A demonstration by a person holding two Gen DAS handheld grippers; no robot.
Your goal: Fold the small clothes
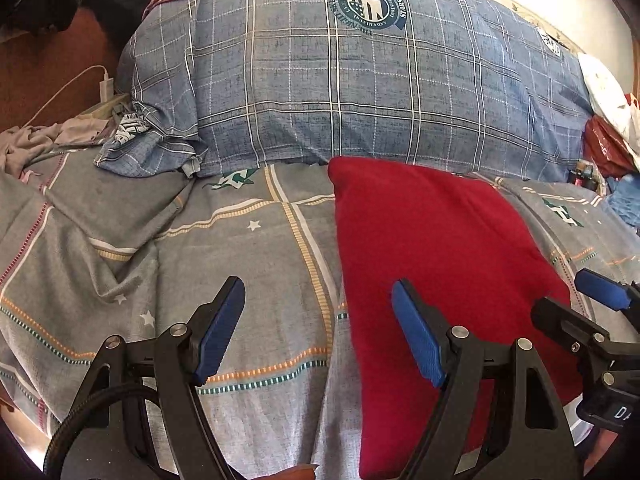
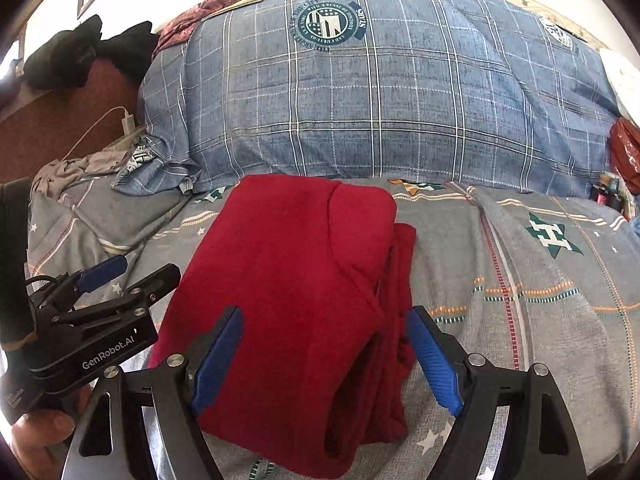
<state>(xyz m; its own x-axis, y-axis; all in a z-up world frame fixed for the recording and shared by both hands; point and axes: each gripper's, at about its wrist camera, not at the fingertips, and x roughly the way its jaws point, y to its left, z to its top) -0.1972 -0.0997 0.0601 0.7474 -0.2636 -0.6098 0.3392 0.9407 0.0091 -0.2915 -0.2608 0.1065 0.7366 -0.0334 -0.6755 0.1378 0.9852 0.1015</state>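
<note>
The bed (image 2: 520,280), covered in a grey patterned sheet, carries a large blue plaid pillow (image 2: 380,92) at its far side. A folded red garment (image 2: 288,280) lies flat on the sheet in front of the pillow. The right gripper (image 2: 324,356) hovers over the garment's near end, fingers spread wide, gripping nothing. The left gripper (image 1: 316,332) sits beside the garment's left edge, fingers wide, empty; its right finger (image 1: 416,336) overlaps the red cloth.
</note>
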